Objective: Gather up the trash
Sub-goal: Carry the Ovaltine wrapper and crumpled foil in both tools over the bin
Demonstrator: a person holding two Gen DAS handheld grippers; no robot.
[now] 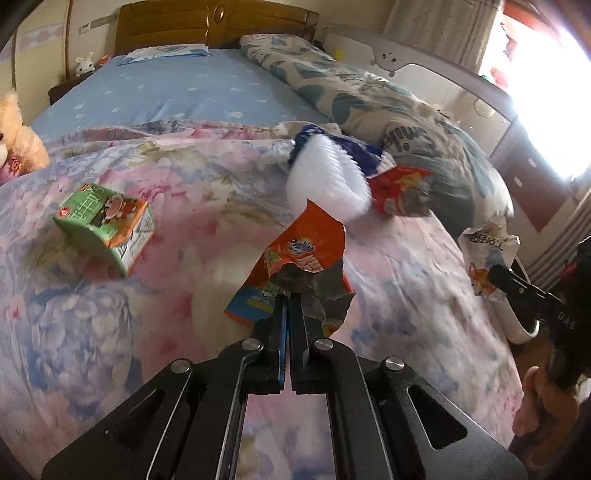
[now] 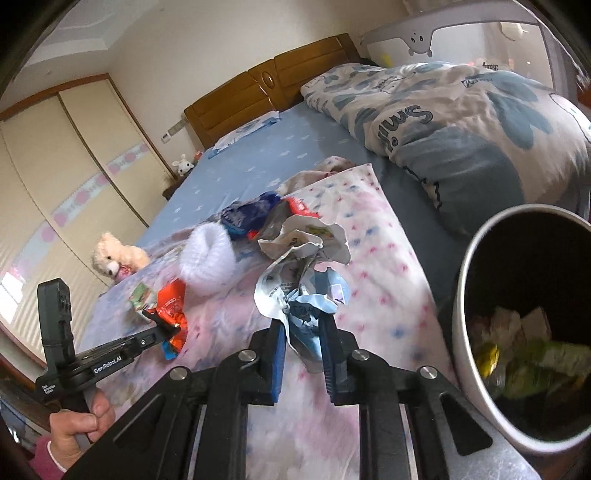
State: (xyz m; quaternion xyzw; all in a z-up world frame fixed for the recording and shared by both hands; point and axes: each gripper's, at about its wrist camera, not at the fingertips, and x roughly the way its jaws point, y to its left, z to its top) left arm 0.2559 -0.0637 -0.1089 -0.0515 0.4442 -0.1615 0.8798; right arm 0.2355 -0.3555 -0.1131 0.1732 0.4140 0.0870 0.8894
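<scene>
My left gripper (image 1: 290,295) is shut on an orange snack wrapper (image 1: 303,251) and holds it above the floral quilt; it also shows in the right wrist view (image 2: 171,306). My right gripper (image 2: 303,317) is shut on a crumpled white and blue wrapper (image 2: 303,266), lifted over the bed's right edge; it also shows in the left wrist view (image 1: 487,254). A green milk carton (image 1: 107,225) lies on the quilt at left. A red wrapper (image 1: 402,192) and a blue wrapper (image 1: 360,153) lie farther back beside a white fluffy thing (image 1: 328,177).
A white bin (image 2: 465,295) with trash inside stands at the right of the bed. A folded patterned duvet (image 2: 461,110) lies along the bed's right side. A teddy bear (image 2: 110,258) sits at the left edge. The headboard (image 1: 218,26) is at the far end.
</scene>
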